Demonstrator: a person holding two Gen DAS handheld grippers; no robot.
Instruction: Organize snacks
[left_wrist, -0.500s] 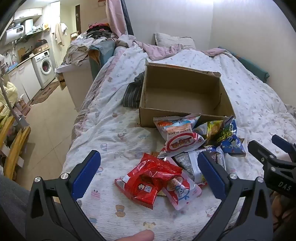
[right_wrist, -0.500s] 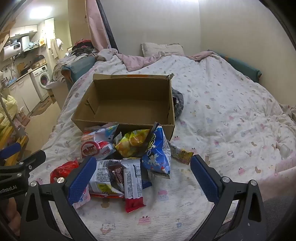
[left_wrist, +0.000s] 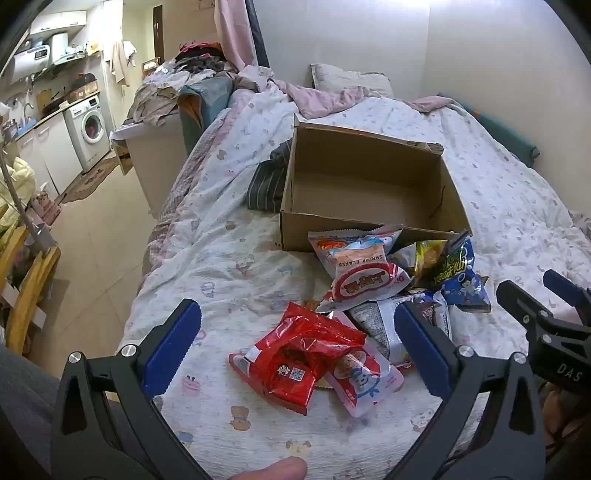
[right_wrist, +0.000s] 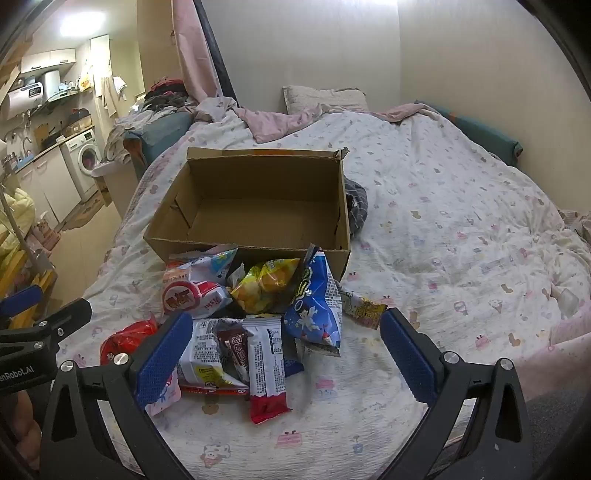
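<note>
Snacks (right_wrist: 258, 314) lie heaped below both gaping tongs, untouched.

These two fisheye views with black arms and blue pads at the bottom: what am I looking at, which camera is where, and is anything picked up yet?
A person holds a two-finger tool in each hand; each tool carries a camera looking along its fingers. One view shows the left tool, the other the right tool; each also shows the other tool at its edge. Both stand wide open and hold nothing. On the bed's quilt lies a pile of snacks, including a red packet, a blue bag and a yellow bag. Behind the pile sits an empty cardboard box.
</note>
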